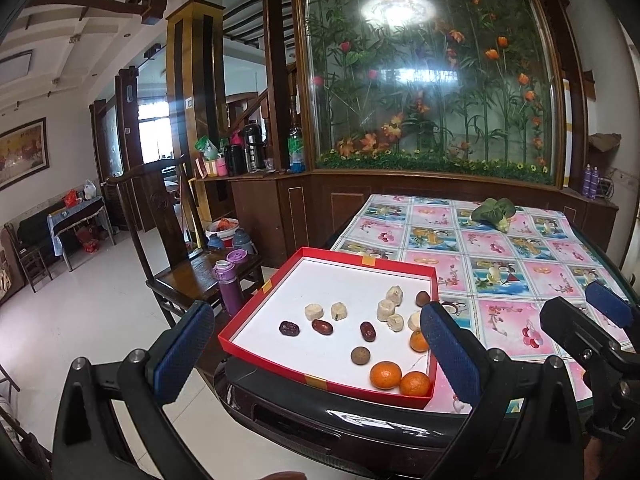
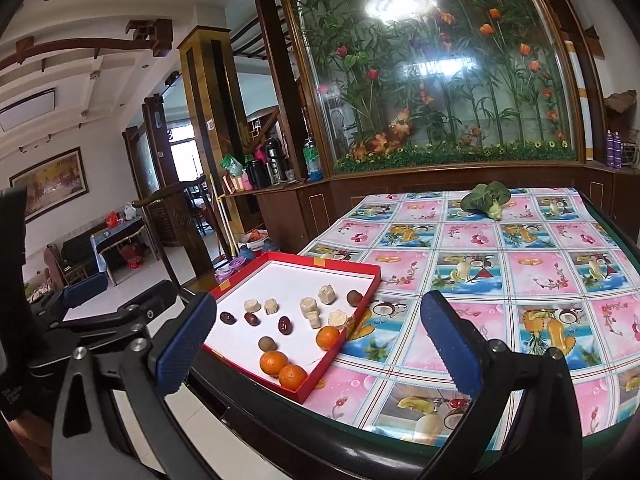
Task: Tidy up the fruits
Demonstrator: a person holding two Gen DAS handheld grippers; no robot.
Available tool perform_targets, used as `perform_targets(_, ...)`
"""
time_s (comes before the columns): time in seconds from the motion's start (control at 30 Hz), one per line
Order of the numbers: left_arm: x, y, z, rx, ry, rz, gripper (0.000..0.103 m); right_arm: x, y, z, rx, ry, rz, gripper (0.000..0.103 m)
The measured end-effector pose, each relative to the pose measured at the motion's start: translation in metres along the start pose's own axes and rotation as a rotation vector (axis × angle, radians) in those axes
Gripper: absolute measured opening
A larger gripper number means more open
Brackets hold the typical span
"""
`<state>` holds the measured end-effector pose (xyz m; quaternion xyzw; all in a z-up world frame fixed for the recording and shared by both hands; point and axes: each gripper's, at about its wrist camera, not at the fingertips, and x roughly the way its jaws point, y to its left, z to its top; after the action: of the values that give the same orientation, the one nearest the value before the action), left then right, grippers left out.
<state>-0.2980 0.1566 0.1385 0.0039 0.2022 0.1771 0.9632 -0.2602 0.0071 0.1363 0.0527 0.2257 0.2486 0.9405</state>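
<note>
Both your grippers are spread wide with nothing in them. Your left gripper (image 1: 316,344) hangs off the table's near edge, right in front of the red tray (image 1: 362,259), and your right gripper (image 2: 316,340) sits just beside it, above the patterned tablecloth (image 2: 532,272).

The tray rests on the table's near left corner, one corner poking past the edge. All the fruit is loose on its white floor. Two oranges (image 1: 385,375) touch each other in the tray's near right corner, and a third orange (image 1: 419,341) sits against the right wall a bit further in. A brown longan (image 1: 360,355) is just left of the pair, and another longan (image 1: 422,298) is near the right wall further back. Three red dates (image 1: 322,327) are strung across the middle. Pale banana chunks (image 1: 386,309) are behind them, two on the left and a cluster on the right.

Away at the table's far edge lies a leafy green vegetable (image 2: 486,199), well apart from everything else.
</note>
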Motion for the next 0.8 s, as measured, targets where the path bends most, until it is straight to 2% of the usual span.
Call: perform_targets(0.8, 0.002, 0.009, -0.004, -0.025, 0.038, 0.026, 0.103, -0.001, 0.013, -0.006, -0.054, 0.001, 0.003, 0.102)
